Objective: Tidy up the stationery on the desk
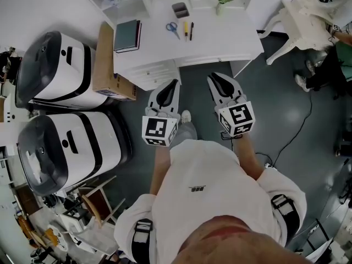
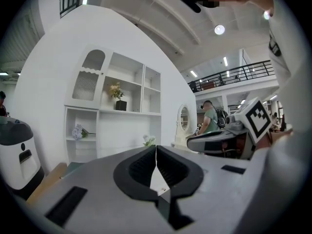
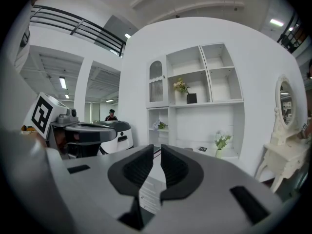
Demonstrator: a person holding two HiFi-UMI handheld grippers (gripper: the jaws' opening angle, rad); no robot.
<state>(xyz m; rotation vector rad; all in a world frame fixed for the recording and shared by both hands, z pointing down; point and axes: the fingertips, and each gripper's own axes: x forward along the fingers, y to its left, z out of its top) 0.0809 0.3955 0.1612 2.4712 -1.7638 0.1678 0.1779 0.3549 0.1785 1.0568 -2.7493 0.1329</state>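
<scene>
Nothing of the tidying is done yet, as far as I can judge. I hold my left gripper (image 1: 171, 84) and my right gripper (image 1: 215, 77) low in front of my body, before the front edge of the white desk (image 1: 231, 37) and not above it. The left jaws are pressed together at the tips with nothing between them. The right jaws leave only a thin slit, and they are empty too. The stationery lies loose near the back of the desk: blue-handled scissors (image 1: 172, 28), a yellow pen (image 1: 185, 27) just beside a black pen (image 1: 191, 31), and a small grey box (image 1: 180, 9) behind them. A dark book (image 1: 127, 35) lies on the left corner. All of this is left to do. The floor is dark grey; a cardboard box (image 1: 107, 65) leans against the desk's left side, and a white chair (image 1: 300, 21) is at the right.
</scene>
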